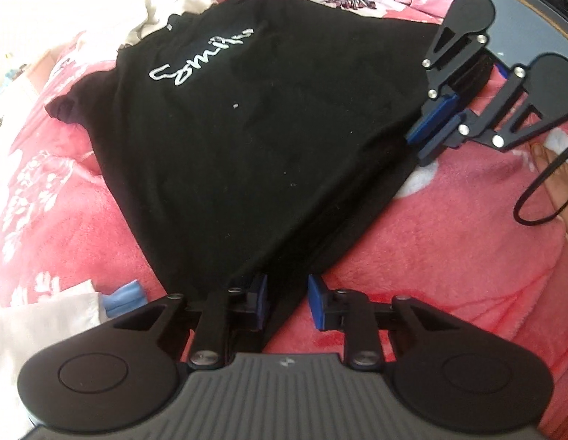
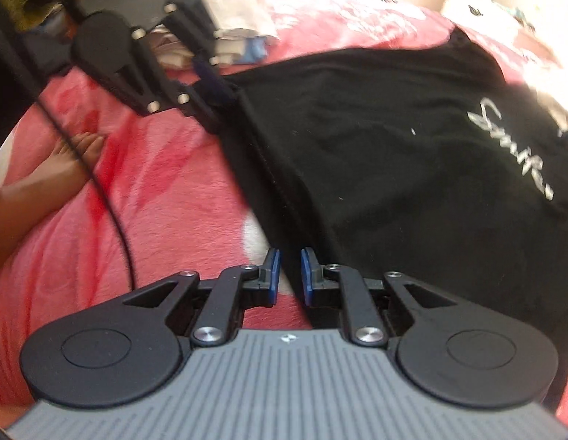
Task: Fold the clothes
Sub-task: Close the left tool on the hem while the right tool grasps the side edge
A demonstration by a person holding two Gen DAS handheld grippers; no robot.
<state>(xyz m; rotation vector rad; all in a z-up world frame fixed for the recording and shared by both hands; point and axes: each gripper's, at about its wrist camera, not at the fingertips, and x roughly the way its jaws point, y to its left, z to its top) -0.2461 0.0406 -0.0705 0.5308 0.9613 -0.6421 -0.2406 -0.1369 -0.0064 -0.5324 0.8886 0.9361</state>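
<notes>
Crumpled left sleeve (image 1: 63, 104) of the black cotton T-shirt with white script lettering (image 1: 247, 139) is bunched up; a fold made now likely traps that wrinkle. The shirt lies spread on the pink floral fleece blanket (image 1: 430, 256), collar end far, hem near the grippers, hem edge pulled taut between them. Left gripper (image 1: 286, 299) has a thin strip of hem between its blue pads, looks clamped on it, but the bite is small and the fabric could slip out on a lift. Right gripper (image 1: 436, 121) is pinched on the other hem corner, also right at the edge, same slip risk. If one hand travels faster the fold goes skewed. Loose pale clothes (image 1: 173, 3) touch the collar end and could get dragged. Black cable (image 1: 533, 198) loops over the person's bare foot (image 1: 551, 168) just beside the right gripper, so it could snag
</notes>
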